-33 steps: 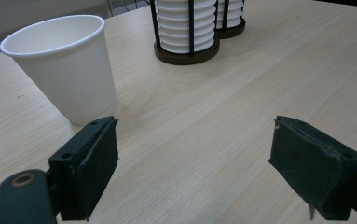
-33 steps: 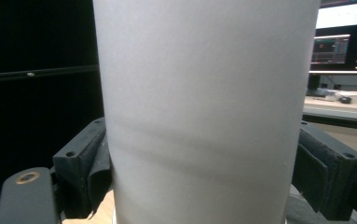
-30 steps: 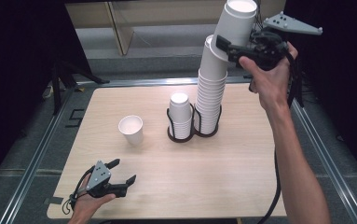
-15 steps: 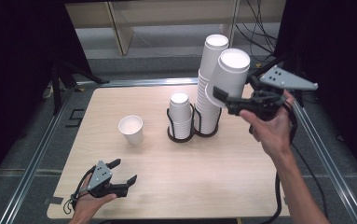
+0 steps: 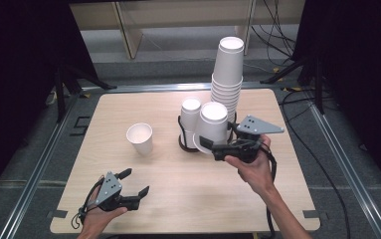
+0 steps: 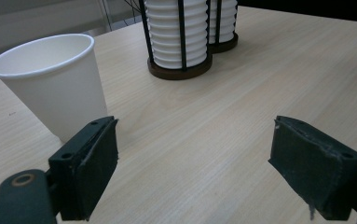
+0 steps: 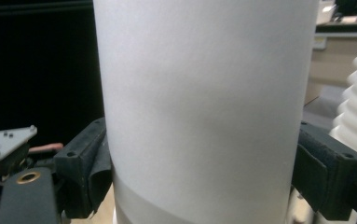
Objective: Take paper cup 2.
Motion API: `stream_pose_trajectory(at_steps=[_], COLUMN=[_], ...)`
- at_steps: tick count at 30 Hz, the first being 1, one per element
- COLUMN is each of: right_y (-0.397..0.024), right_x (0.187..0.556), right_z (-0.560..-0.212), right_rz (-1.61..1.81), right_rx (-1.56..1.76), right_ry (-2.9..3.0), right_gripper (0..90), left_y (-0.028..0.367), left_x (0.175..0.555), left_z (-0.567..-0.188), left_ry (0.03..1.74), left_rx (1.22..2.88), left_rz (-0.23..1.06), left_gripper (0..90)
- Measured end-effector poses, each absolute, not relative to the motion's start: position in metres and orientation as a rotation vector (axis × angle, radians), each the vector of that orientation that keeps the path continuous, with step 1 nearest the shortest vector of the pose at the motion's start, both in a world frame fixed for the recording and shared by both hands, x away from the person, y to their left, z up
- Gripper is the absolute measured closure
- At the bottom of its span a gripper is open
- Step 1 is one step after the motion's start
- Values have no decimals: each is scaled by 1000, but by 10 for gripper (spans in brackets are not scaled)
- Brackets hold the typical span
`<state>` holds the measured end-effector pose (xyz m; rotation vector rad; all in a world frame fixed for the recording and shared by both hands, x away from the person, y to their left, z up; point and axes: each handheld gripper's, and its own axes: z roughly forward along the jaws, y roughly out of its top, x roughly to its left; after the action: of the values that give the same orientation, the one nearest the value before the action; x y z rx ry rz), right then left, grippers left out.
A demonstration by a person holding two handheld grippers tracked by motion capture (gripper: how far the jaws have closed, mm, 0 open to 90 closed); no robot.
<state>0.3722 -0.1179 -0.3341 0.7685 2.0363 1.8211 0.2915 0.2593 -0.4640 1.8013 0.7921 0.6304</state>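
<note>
- The inverted paper cup (image 5: 213,124) was clamped between the right tongs (image 5: 207,145), held above the surface (image 5: 178,194) just in front of the wire cup holder (image 5: 184,144).
- Risk, as I judged it: a thin wall could buckle or slip under side pressure; swinging might topple the tall stack (image 5: 226,74).
- The left tongs (image 5: 136,183) gaped empty, near the upright cup (image 5: 140,138).
</note>
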Motion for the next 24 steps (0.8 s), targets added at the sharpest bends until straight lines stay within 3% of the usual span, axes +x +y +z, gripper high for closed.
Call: stream_pose_trajectory(at_steps=[14, 24], right_y=[-83, -60], right_x=[373, 371], right_z=[-373, -389], right_rz=[1815, 1816], right_rx=[771, 752], right_ry=[2158, 2208], right_gripper=[167, 167], left_y=[242, 216], left_x=[295, 309], left_z=[-463, -461], left_ry=[791, 682], left_rx=[1793, 1772], left_rz=[623, 620], left_gripper=[147, 148])
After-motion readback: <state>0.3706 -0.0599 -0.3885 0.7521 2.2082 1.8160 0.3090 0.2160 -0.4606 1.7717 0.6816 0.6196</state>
